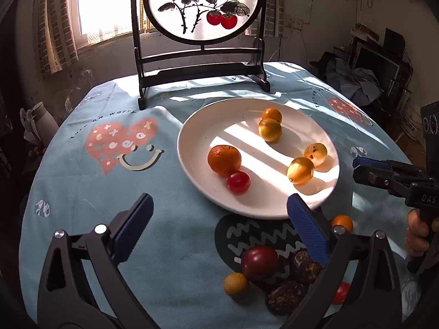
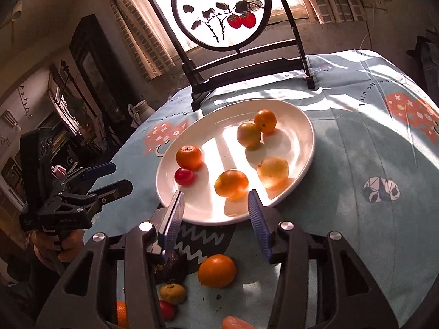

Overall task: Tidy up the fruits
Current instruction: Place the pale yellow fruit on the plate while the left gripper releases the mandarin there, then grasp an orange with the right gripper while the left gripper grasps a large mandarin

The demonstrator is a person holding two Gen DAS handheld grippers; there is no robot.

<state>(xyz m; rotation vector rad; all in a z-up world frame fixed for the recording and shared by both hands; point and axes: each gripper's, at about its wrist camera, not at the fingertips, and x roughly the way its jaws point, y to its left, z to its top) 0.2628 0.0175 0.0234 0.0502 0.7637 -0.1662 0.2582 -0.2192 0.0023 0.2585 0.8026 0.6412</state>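
White plate (image 1: 192,148): 6 fruits

Window (image 1: 104,2) blazing at 11 o'clock | checked curtains (image 1: 52,35) flanking | painted round screen (image 1: 201,5) at 12 | sun stripes across blue tablecloth (image 1: 96,192) | cluttered dark shelves (image 2: 82,87) at 9.

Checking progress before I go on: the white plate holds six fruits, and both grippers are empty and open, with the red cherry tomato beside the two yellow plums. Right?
Not quite. The red cherry tomato sits against the big orange, not the plums, as the left wrist view shows. The rest stands.
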